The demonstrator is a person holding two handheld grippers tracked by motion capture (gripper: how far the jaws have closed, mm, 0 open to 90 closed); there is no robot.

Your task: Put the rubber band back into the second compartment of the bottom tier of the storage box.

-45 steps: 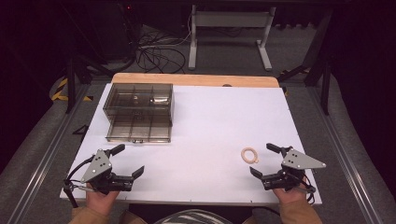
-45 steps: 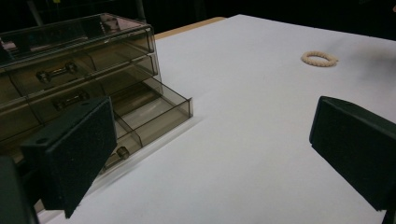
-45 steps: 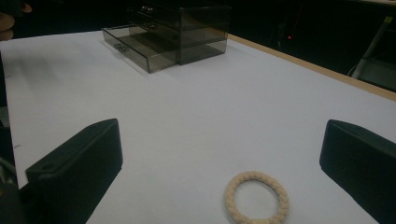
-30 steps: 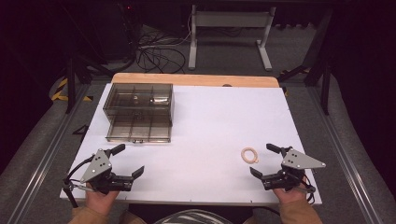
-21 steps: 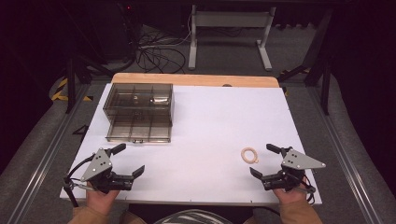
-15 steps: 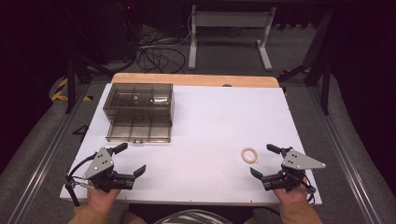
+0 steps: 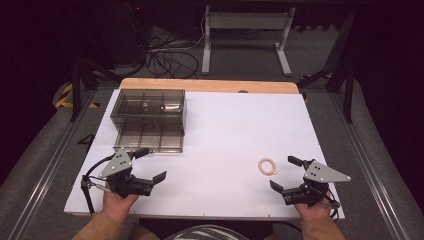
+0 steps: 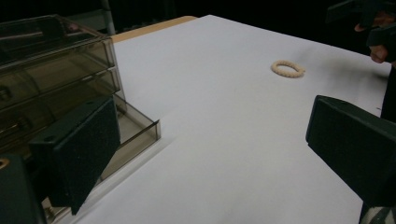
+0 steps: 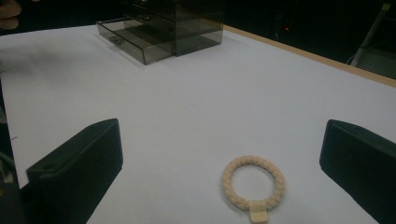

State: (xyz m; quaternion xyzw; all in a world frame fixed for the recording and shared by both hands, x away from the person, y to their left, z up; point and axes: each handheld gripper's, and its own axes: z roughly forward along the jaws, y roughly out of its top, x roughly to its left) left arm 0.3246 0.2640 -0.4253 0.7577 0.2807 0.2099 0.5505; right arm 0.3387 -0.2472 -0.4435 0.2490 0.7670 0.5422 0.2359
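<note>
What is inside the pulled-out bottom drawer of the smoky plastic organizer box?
The open drawer shows only its dividers and no contents. The part under the box and the upper compartments are dimmed by tinted plastic; small objects glint up there, unidentifiable.

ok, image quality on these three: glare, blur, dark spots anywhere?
High view: white table evenly lit, surroundings nearly black. Left gripper view: dim, bracelet soft, smoked drawer box murky. Right gripper view: bracelet fairly sharp, claw pads slightly blurred; no strong glare.

A white table (image 7: 235,125) with a wooden far edge stands on grey carpet (image 7: 370,150); beyond lie tangled cables (image 7: 170,57) and a grey metal stand (image 7: 245,30) in darkness.
</note>
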